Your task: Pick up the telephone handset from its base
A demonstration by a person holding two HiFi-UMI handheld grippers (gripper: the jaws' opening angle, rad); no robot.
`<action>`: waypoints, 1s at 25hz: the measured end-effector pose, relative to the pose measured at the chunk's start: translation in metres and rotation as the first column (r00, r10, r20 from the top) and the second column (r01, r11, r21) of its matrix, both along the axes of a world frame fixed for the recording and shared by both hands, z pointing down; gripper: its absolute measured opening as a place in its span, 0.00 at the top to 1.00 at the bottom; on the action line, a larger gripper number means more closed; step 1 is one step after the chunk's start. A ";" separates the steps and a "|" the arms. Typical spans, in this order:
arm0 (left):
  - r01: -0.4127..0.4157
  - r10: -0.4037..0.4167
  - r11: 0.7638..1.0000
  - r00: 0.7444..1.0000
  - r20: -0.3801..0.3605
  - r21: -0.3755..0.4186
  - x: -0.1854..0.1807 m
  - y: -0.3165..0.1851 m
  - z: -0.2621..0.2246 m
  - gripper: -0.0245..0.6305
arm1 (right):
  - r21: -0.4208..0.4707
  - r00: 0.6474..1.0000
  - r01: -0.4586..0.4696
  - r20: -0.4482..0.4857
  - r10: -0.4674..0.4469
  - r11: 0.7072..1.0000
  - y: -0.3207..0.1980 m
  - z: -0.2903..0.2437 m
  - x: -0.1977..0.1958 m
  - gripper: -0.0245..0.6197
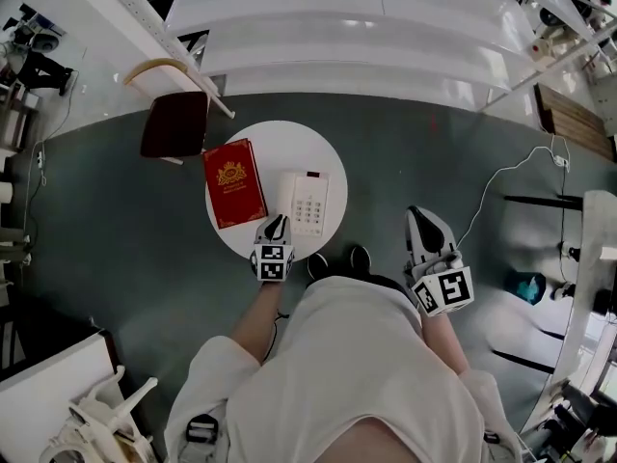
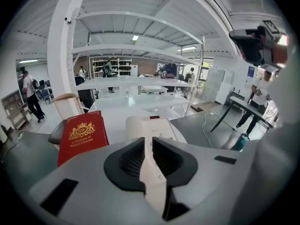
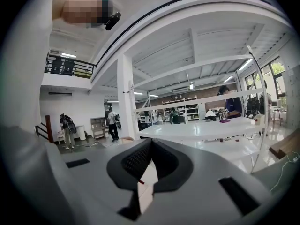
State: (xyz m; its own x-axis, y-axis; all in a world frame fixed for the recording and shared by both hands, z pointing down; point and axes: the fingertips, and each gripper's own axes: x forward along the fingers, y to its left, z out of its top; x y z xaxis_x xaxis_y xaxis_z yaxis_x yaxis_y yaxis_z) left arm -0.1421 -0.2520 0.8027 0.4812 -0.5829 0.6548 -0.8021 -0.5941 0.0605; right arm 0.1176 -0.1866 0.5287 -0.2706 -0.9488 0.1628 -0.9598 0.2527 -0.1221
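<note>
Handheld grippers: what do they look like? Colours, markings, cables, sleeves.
The left gripper and right gripper match: pale grey shells with black ribbed pads. Each carries a white cube printed with black square markers. No cables show. The person wears a white top.

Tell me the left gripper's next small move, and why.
Probably open the left gripper: its jaws are together and empty, and its tip sits just short of the handset, which lies on its base.
</note>
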 end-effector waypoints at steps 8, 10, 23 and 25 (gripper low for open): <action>0.019 -0.018 0.997 1.000 0.014 -0.072 0.007 -0.025 0.023 0.56 | -0.006 0.996 -0.088 -0.014 0.088 0.996 0.013 -0.002 0.019 0.95; 0.031 -0.030 0.995 0.999 0.014 -0.099 0.007 -0.031 0.030 0.55 | -0.010 0.994 -0.106 -0.016 0.106 0.994 0.015 -0.002 0.022 0.95; 0.098 -0.080 0.973 0.992 0.095 -0.208 0.009 -0.059 0.067 0.55 | -0.021 0.983 -0.184 -0.033 0.183 0.983 0.028 0.000 0.037 0.95; 0.104 -0.083 0.969 0.991 0.103 -0.226 0.009 -0.060 0.073 0.55 | -0.022 0.980 -0.195 -0.034 0.194 0.981 0.031 0.001 0.039 0.95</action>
